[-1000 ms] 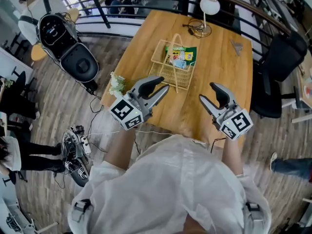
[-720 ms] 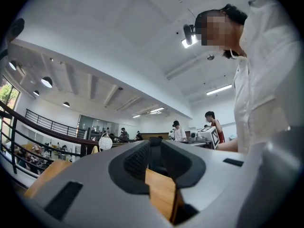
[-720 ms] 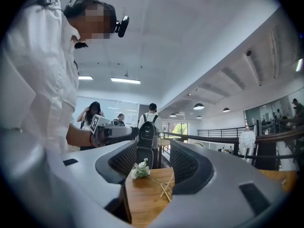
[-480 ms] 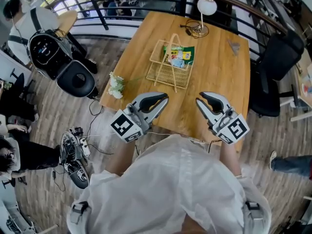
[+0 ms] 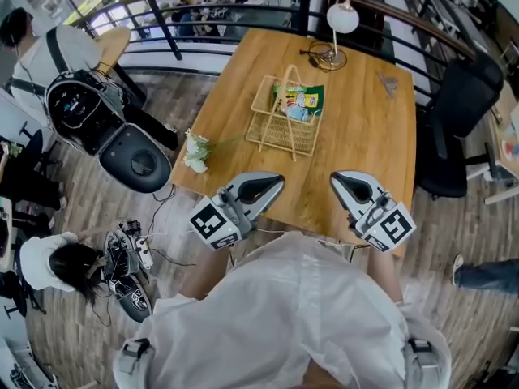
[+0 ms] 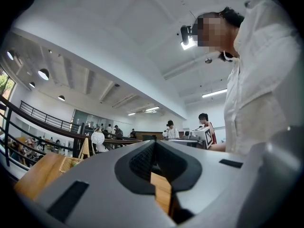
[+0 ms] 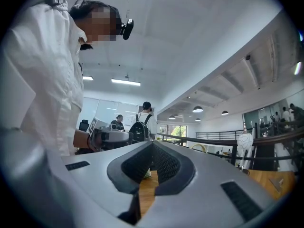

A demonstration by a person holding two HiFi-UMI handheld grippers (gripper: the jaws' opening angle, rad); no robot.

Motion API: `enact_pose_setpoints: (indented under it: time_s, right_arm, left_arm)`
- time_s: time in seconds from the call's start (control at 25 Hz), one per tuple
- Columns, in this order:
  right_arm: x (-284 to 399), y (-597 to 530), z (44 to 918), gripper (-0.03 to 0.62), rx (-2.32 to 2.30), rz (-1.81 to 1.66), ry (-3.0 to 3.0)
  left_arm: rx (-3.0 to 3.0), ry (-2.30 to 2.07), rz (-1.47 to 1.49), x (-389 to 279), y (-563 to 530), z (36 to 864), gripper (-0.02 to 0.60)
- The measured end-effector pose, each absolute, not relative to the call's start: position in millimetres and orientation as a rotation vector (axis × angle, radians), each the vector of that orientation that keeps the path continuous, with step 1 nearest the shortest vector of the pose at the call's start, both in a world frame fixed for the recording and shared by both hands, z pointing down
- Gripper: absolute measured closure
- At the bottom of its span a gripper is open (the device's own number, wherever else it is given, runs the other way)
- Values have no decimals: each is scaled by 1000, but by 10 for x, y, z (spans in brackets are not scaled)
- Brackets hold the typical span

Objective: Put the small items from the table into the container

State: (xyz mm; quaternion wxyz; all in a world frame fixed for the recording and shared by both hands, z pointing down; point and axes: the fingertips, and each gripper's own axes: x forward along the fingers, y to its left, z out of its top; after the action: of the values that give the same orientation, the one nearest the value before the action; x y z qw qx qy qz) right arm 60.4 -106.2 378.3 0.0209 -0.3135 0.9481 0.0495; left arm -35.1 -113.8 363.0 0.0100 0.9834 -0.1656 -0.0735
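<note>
Holding my left tongs (image 5: 276,185) and right tongs (image 5: 339,180) shut and empty over the bench's (image 5: 365,136) near edge, I reckon those packets (image 5: 300,101) lying in the wire basket (image 5: 276,132) toward the far edge are light, crinkly, best pinched by a rim.

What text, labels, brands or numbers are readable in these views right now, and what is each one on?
No text reads as words or numbers.
Packets in the wire basket: colourful print, too small to read.
Left marker cube on the left gripper: black-and-white square pattern, no lettering.
Right marker cube on the right gripper: the same kind of pattern, no lettering.
</note>
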Motion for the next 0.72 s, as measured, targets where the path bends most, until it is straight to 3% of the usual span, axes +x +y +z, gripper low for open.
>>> enact_pose_setpoints:
  time_s: [0.72]
  right_arm:
    - [479, -984, 3784, 579, -1007, 206, 2951]
  left_arm:
    - [3081, -506, -256, -468, -1020, 3592, 574]
